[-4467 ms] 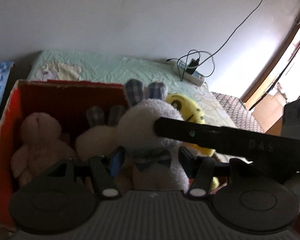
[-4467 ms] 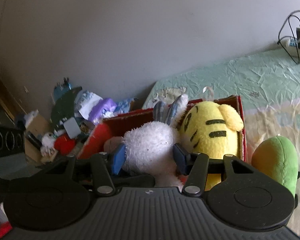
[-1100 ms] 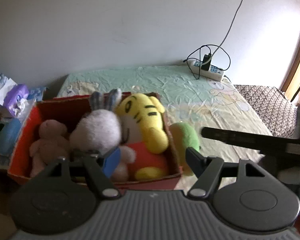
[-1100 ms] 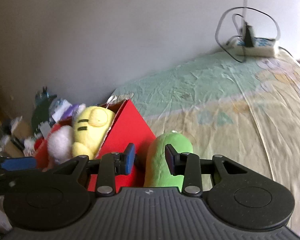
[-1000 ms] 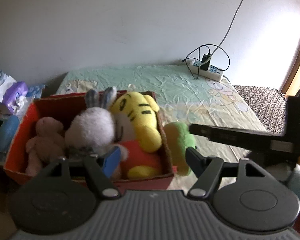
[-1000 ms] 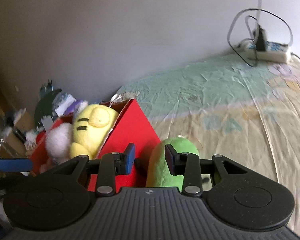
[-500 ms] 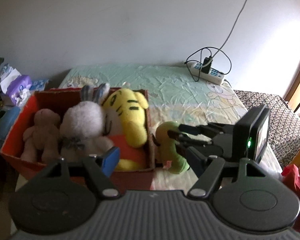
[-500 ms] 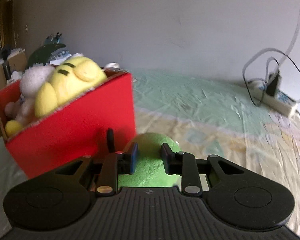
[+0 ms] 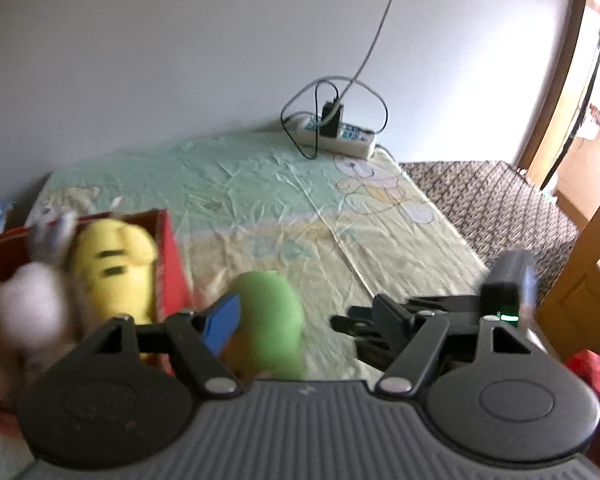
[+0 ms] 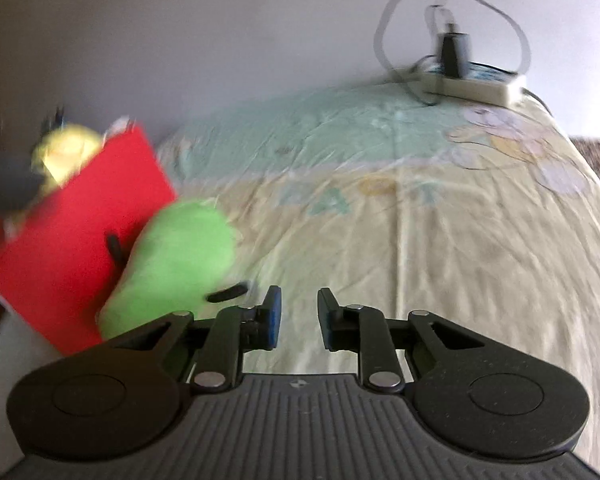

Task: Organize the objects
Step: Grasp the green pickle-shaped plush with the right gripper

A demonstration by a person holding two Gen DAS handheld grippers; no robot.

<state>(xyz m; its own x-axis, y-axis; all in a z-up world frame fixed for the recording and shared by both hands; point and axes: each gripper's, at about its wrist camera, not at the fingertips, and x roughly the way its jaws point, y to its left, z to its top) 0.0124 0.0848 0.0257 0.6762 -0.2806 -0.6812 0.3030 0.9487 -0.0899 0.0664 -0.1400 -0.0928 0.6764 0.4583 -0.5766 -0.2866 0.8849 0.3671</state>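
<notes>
A green plush toy (image 9: 274, 320) (image 10: 180, 256) lies on the bed against the outer side of the red box (image 9: 171, 256) (image 10: 76, 236). The box holds a yellow tiger plush (image 9: 114, 268) and a white bunny plush (image 9: 32, 312). My left gripper (image 9: 300, 320) is open, its blue-padded fingertip (image 9: 222, 322) just in front of the green toy. My right gripper (image 10: 298, 312) is open and empty, to the right of the green toy; it also shows in the left wrist view (image 9: 420, 316). Both views are blurred.
A pale sheet with cartoon prints covers the bed (image 9: 300, 208) (image 10: 420, 200). A white power strip with a black charger and cables (image 9: 336, 134) (image 10: 464, 80) lies at the far wall. A dark patterned blanket (image 9: 496, 200) and a wooden door frame (image 9: 560, 120) are to the right.
My right gripper has let go of the green plush and shifted right of it, jaws a little wider. My left gripper has swung right, toward the green plush. The bunny was set in the box earlier.
</notes>
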